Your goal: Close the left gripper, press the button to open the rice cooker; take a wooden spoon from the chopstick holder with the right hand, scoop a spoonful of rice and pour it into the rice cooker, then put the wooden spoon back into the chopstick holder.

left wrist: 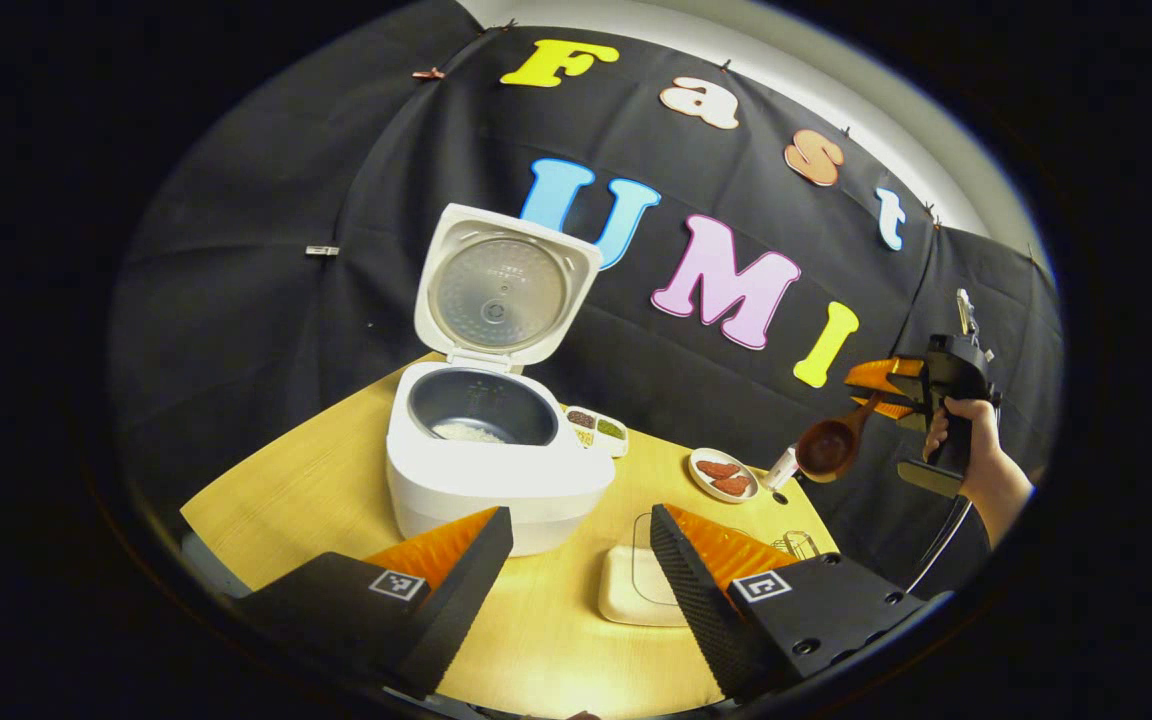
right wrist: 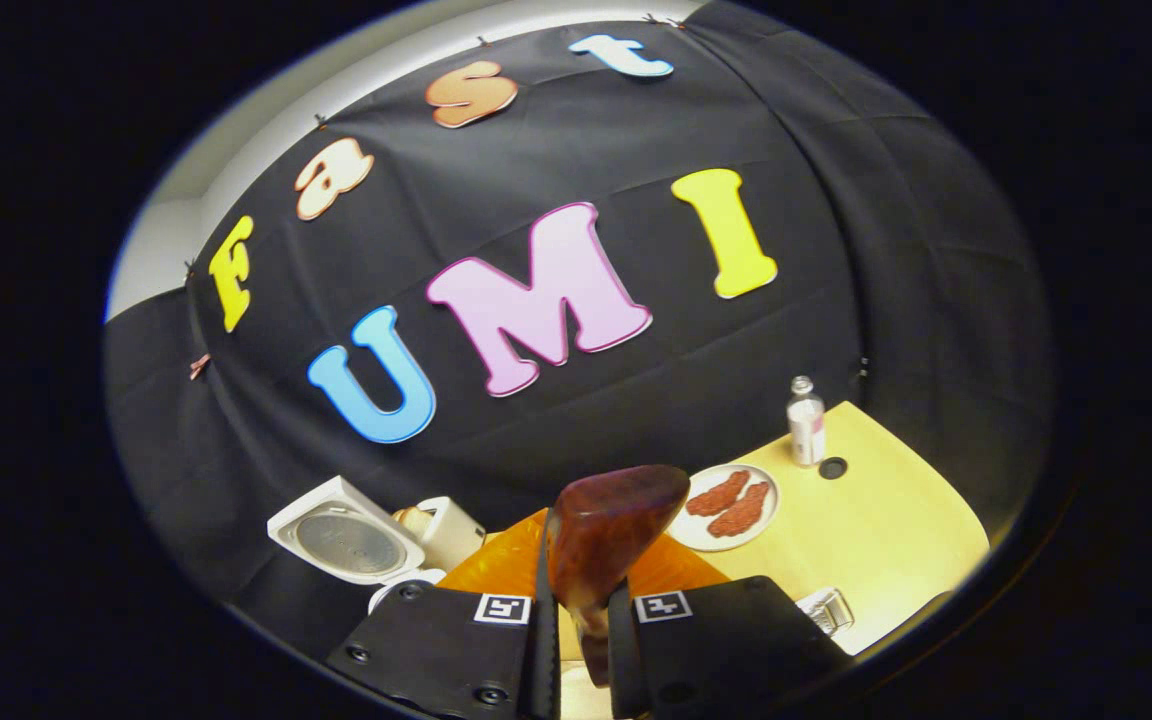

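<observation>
Right hand-held gripper [right wrist: 576,640] is clamped on the wooden spoon [right wrist: 601,540], raised above the bench [left wrist: 336,490]; left hand-held gripper [left wrist: 576,560] is spread apart before the open rice cooker [left wrist: 496,470]; no legible labels

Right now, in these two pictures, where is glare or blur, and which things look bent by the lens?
Left gripper view: a bright glare patch on the table; the open rice cooker is sharp. Right gripper view: the wooden spoon is close and soft; the table edge curves.
</observation>
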Available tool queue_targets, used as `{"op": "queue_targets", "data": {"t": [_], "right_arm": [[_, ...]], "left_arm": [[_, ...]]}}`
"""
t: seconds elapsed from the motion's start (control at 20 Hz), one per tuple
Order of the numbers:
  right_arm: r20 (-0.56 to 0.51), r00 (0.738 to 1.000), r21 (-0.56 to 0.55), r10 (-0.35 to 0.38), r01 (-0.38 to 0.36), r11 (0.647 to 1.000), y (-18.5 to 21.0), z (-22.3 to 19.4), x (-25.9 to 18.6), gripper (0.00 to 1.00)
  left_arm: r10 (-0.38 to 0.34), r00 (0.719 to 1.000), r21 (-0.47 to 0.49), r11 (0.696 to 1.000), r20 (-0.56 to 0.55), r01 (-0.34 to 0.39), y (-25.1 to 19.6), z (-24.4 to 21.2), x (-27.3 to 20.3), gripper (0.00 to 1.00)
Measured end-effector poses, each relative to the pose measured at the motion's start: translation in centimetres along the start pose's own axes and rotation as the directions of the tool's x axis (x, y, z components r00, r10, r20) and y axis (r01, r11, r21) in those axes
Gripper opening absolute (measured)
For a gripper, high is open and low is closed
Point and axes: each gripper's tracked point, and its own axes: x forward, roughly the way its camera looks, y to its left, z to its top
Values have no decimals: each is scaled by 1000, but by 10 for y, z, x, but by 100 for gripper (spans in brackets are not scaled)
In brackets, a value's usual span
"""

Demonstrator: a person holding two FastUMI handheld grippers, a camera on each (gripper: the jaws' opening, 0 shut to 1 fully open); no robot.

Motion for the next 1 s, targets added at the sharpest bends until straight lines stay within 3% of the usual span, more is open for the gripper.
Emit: {"op": "queue_targets", "data": {"t": [0.15,0.4,0.45,0.6,0.65,0.7,0.75,0.8,1.0], "right_arm": [[-10,998,14,-66,66,998,-53,-3,-1,23],[-38,993,32,-114,115,993,-120,-27,11,23],[-54,991,40,-119,121,992,-132,-36,15,19],[-103,983,78,-152,160,984,-168,-62,23,24],[-110,981,95,-158,169,981,-178,-68,25,19],[-116,980,112,-163,176,978,-186,-72,27,23],[-124,978,123,-166,182,976,-194,-77,28,19],[-134,976,131,-172,189,973,-201,-84,30,23],[-164,967,132,-194,216,967,-224,-106,44,23]], "left_arm": [[21,1000,38,999,21,-21,-17,2,1,96],[60,998,65,996,36,-63,-46,-2,-8,96],[80,996,72,994,37,-83,-48,-3,-10,96],[136,989,102,985,65,-142,-56,-1,-18,96],[144,987,107,983,70,-151,-60,-1,-19,96],[150,986,111,981,70,-157,-65,0,-19,96],[156,985,115,980,69,-163,-70,-1,-19,96],[163,984,117,978,72,-171,-74,1,-19,96],[221,974,139,964,60,-227,-82,-5,-16,96]]}}
